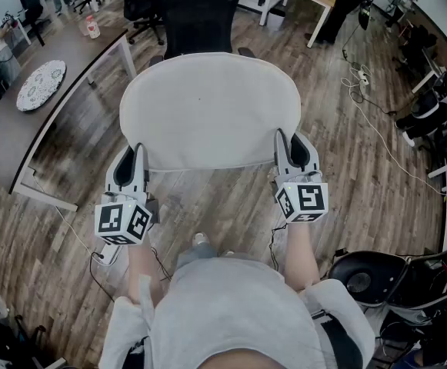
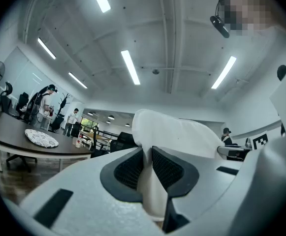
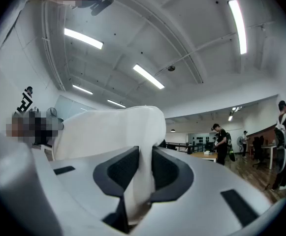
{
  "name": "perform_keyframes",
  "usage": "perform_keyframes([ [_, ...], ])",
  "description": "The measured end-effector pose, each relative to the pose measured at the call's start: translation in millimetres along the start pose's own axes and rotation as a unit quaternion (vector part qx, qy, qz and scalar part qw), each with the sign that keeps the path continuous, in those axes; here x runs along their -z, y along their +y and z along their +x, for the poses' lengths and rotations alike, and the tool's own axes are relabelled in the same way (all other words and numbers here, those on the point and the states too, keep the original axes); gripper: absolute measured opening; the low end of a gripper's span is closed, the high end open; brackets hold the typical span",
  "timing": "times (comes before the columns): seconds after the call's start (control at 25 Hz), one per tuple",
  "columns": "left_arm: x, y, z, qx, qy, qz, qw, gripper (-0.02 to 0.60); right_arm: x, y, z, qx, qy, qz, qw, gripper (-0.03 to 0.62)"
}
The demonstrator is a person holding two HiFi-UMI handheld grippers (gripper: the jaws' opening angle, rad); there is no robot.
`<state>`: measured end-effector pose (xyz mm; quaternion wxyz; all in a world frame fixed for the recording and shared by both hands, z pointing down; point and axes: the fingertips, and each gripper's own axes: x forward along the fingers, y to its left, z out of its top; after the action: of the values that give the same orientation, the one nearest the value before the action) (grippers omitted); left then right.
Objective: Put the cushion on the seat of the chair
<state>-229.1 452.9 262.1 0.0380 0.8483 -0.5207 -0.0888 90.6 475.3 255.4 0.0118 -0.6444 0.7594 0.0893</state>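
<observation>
Both grippers are clamped on the cushion (image 1: 210, 110). The left gripper (image 1: 138, 156) pinches its left edge and the right gripper (image 1: 283, 144) its right edge, with fabric squeezed thin between each pair of jaws. The white cushion is held up flat, just this side of the chair (image 1: 200, 14), covering its lower part.

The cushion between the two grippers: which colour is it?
The cushion is plain white, seen best in the head view.
</observation>
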Motion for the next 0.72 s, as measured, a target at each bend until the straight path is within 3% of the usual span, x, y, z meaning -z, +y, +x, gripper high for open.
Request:
perform_keyframes([
  [0.72, -4, 24, 38, 0.009, -0.005, 0.002, 0.9999, 0.058, 3, -3, 43, 0.011, -0.008, -0.003, 1.000, 0.061],
])
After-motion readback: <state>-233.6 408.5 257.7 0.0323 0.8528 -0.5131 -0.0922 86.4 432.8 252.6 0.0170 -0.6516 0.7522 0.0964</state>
